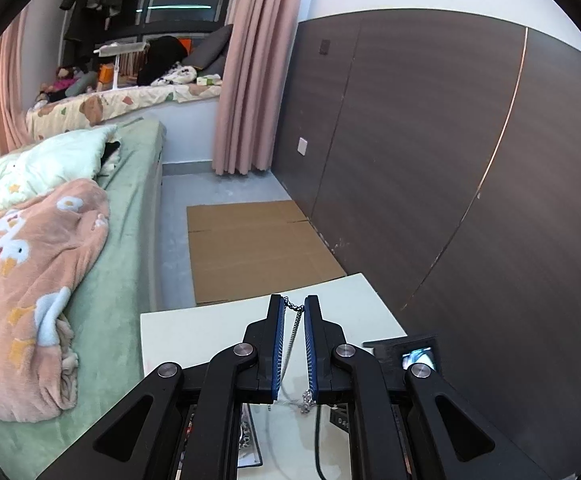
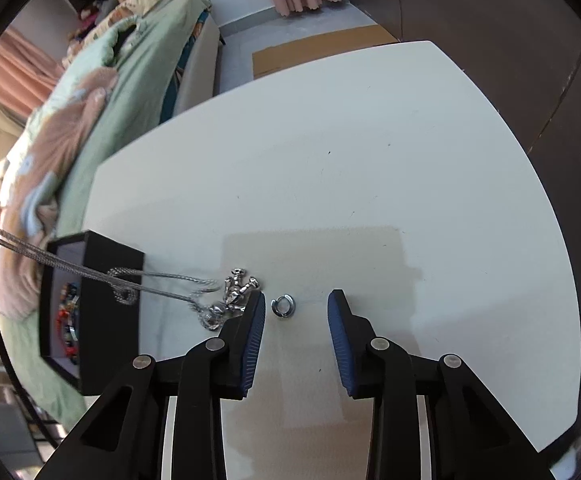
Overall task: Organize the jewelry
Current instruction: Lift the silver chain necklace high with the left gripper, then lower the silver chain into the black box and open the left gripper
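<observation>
The left gripper (image 1: 292, 308) is pinched nearly shut on a thin silver chain (image 1: 290, 340) that hangs down between its pads toward the white table (image 1: 194, 332). In the right view the chain runs taut from the left to a shiny pendant (image 2: 234, 294) — possibly a small figure — lying by the black jewelry box (image 2: 102, 280). The right gripper (image 2: 296, 304) stands partly open, empty, straddling a small silver ring (image 2: 283, 306) on the table — pads not touching it.

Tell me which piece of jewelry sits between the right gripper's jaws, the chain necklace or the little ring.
The little ring. It lies loose on the white table in the gap between the jaws, while the chain necklace trails off to the left, outside them.
</observation>
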Motion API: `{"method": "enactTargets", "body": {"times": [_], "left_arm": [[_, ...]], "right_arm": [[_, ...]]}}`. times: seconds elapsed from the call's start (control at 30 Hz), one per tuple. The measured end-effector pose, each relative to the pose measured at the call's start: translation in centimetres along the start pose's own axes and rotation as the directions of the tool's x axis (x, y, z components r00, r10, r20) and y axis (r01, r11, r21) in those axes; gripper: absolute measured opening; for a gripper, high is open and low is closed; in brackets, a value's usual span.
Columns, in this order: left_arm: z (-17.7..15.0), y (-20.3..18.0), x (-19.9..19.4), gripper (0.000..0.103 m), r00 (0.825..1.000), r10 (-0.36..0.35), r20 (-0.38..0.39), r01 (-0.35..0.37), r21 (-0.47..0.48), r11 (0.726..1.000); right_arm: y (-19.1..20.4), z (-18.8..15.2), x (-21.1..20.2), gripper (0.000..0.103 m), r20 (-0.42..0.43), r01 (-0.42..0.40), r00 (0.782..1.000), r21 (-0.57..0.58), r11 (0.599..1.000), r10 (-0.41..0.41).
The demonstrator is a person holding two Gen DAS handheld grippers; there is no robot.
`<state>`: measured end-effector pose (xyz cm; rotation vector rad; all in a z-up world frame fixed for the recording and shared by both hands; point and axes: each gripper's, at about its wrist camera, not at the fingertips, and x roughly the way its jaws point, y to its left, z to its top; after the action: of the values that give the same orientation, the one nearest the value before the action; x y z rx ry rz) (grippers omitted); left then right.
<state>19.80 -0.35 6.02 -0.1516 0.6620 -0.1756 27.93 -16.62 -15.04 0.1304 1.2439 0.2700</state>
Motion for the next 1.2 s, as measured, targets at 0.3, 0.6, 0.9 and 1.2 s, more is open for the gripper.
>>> {"method": "enactTargets", "body": {"times": [0.3, 0.6, 0.9, 1.2], "left_arm": [[0.8, -0.3, -1.7, 0.010, 0.999, 0.027, 0.026, -0.027, 0.015, 1.000], [2.6, -0.1, -4.4, 0.010, 0.995, 0.067, 0.080, -0.069, 0.023, 0.997], [5.6, -0.6, -7.7, 0.001, 0.981, 0.112, 0.157, -0.119, 0.035, 0.992], [7.6, -1.3, -11.3, 0.001, 0.963, 0.144, 0.229, -0.160, 0.052, 0.986]], "right_arm": [[2.6, -0.5, 0.1, 0.014, 0.037, 0.179, 0.984, -0.128, 0.976, -0.175], [1.7, -0.9, -2.4, 0.014, 0.062, 0.037, 0.998, -0.098, 0.995, -0.031], [0.9, -0.6, -4.3, 0.014, 0.114, -0.143, 0.982, -0.046, 0.989, 0.147], [0.5, -0.1, -4.5, 0.014, 0.127, -0.195, 0.972, -0.016, 0.981, 0.196]]}}
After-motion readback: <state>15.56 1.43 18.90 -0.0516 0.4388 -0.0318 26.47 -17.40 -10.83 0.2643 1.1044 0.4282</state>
